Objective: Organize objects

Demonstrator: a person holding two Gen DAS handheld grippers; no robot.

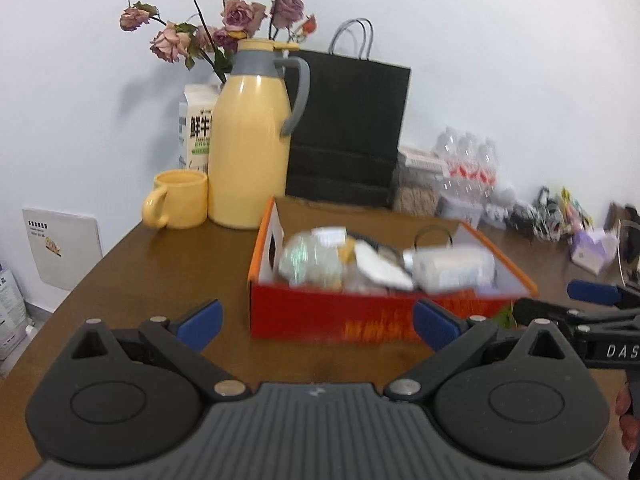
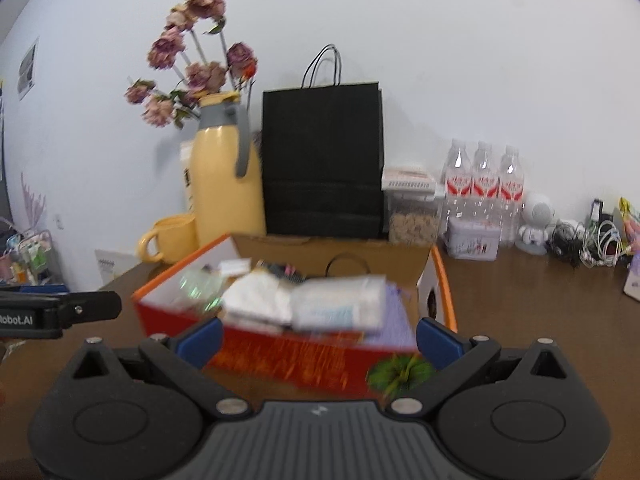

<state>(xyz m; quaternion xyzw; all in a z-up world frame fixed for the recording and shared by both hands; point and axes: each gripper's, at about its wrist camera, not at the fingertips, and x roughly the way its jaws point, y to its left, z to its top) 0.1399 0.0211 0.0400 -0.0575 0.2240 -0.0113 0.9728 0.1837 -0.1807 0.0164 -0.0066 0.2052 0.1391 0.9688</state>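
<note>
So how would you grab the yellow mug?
Probably by its handle. The yellow mug stands upright beside the yellow jug, which blocks its right side, while the handle loop sticks out to the left over bare table. Come in from the left with the left gripper, whose jaws are open, and close them across the loop. Gripping the rim from above could also work.

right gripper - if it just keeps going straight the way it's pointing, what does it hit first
Most likely the near red wall of the open box, which fills the gap between the right gripper's open fingers. The black bag stands well behind. The blur makes the depth uncertain.
</note>
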